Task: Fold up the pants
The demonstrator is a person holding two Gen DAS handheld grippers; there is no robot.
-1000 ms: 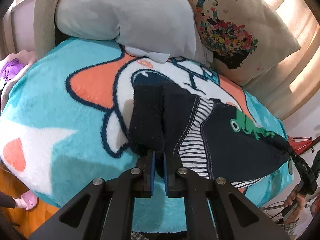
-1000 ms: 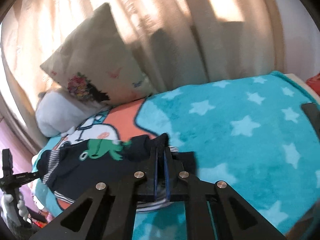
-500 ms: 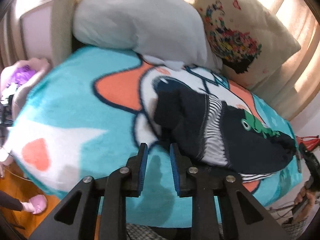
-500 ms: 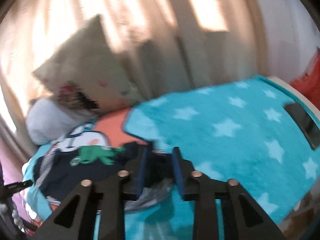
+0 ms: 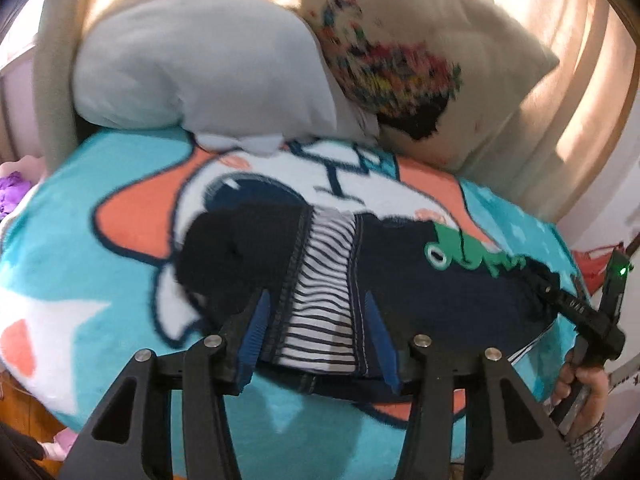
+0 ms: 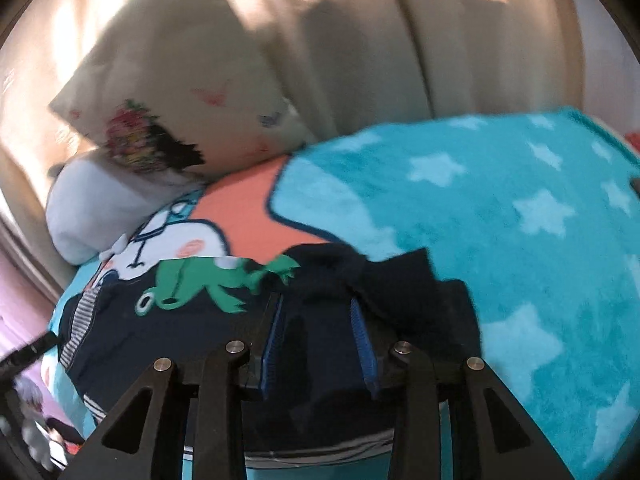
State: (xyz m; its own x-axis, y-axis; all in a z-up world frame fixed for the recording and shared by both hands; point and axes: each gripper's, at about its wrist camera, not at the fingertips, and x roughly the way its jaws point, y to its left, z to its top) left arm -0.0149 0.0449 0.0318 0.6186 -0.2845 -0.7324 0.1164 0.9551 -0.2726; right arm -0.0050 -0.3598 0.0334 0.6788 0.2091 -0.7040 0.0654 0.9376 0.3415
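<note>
The pants (image 5: 400, 276) lie flat on a fluffy turquoise blanket (image 5: 72, 208) that covers the bed. They are dark navy, of a soft knit cloth, with a white lining of thin dark stripes (image 5: 324, 300) showing at the open waist and a green frog patch (image 5: 460, 252) sewn on one side. In the left wrist view they fill the middle and stretch toward 3 o'clock.

The left gripper (image 5: 318, 340) stands over the striped waist part. Its jaws are opening, and the blue ribbed pads are apart; the cloth lies between and under them, but the pads do not press on it.

The right gripper (image 6: 320, 344) is over the bunched, wrinkled dark end (image 6: 384, 280) of the pants. Its jaws are also opening, and the cloth is loose in the gap, not clamped.

At 12 o'clock of the left view a smooth grey pillow (image 5: 200, 68) leans on the headboard, and beside it, toward 1 o'clock, a cream square cushion (image 5: 432, 52) with a colourful flower print. Behind are beige curtains (image 6: 460, 40) in long folds. The blanket has pale stars (image 6: 544, 212) and a large cartoon figure in orange and white (image 5: 140, 212).
</note>
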